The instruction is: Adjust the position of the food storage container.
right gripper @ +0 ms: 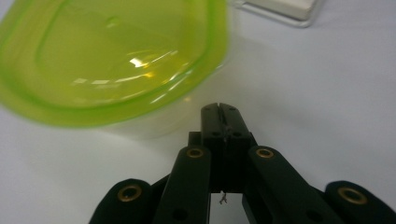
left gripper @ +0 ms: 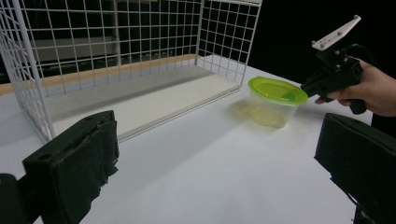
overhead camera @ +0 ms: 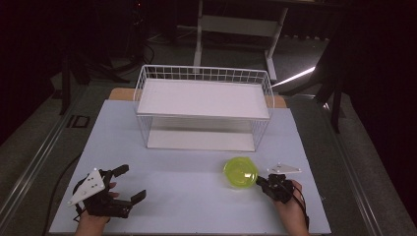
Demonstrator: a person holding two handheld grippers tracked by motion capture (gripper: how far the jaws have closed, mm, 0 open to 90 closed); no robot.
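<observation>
A clear tub with a lime-green lid [overhead camera: 240,172] stands on the white table, in front of the wire rack. My right gripper [overhead camera: 261,181] sits just right of it, jaws pressed together with nothing between them. In the right gripper view its shut tips [right gripper: 219,110] stop just short of the tub's lid [right gripper: 112,60]. From the left gripper view, the right gripper [left gripper: 308,87] appears at the edge of the tub [left gripper: 276,100]. My left gripper [overhead camera: 130,183] rests at the front left of the table with its jaws wide apart and empty [left gripper: 215,168].
A white wire rack [overhead camera: 204,73] with an upper shelf and a white base board stands at the middle back of the table [overhead camera: 196,196]; it rises at the left in the left gripper view [left gripper: 116,46]. Dark floor and table legs lie beyond.
</observation>
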